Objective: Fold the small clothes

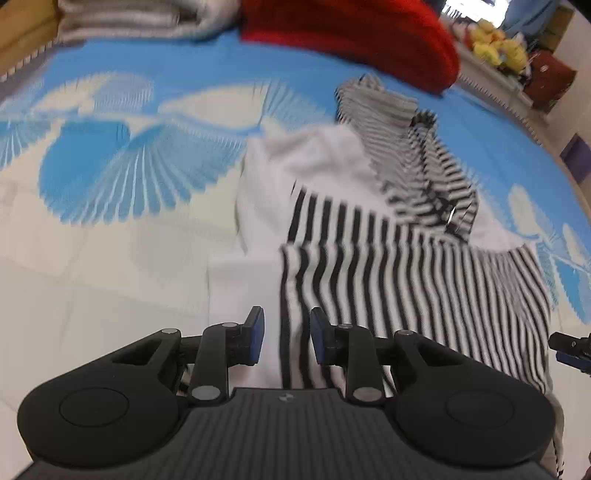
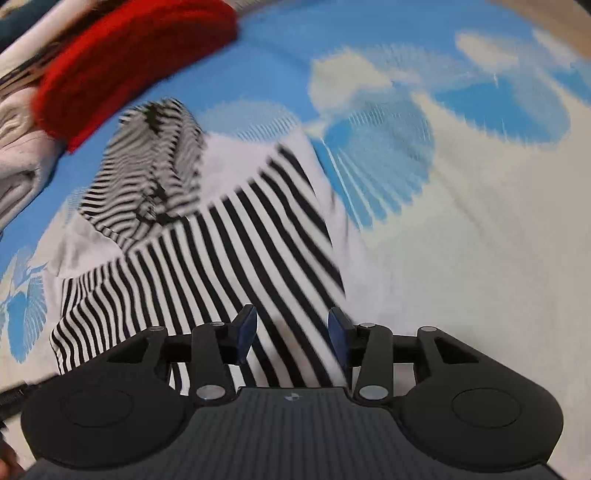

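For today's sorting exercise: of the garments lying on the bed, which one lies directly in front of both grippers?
The black-and-white striped garment, spread on the blue-and-white sheet. The red knit and the grey folded clothes lie at the far edge.

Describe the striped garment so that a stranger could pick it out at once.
Start from the blue and white patterned bedspread. Below the red knit at its far edge lies the striped garment, part folded. It alone has black and white stripes; the clothes beside the red one are pale and plain.

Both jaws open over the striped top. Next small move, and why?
Probably lift both grippers clear. The left gripper and right gripper stand open, pads off the striped garment, which lies part-folded on the blue-and-white sheet.
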